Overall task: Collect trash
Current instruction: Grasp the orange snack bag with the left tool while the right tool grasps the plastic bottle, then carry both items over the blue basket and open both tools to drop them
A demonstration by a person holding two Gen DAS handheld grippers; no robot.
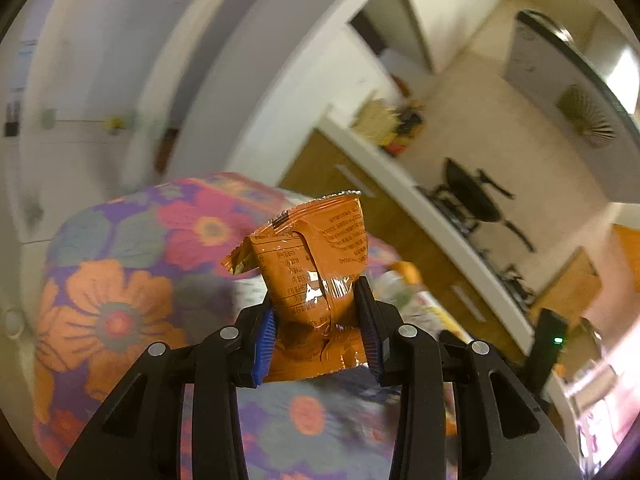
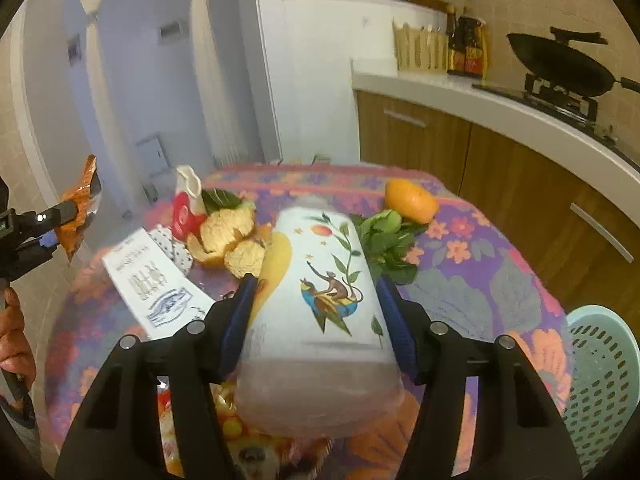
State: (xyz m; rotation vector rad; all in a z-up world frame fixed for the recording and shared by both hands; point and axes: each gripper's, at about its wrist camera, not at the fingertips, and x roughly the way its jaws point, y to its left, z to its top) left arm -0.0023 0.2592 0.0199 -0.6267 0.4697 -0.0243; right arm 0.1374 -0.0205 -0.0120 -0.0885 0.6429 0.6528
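Both tongs loaded above the flowery table (image 2: 480,264).
Left tongs (image 1: 320,328) pinch a crinkly orange wrapper (image 1: 312,264); right tongs (image 2: 316,312) clamp a smooth printed bottle (image 2: 320,304).

The peels (image 2: 228,240) lie mid-table (image 2: 500,264), leaflet (image 2: 156,284) toward its left edge. The whole fruit (image 2: 410,200) sits near the far edge, leaves (image 2: 386,240) before it. The basket (image 2: 600,368) stands off the right edge.

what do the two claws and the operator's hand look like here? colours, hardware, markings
Both are matte black plastic linkages with triangular cut-outs and round silver pivot pins. Left claw and right claw each carry ribbed blue pads on the inner finger faces. No cables or logos visible. In the right wrist view, a small white light shows on the left claw's body, and a bare hand sits at the frame edge; any sleeve is out of view.
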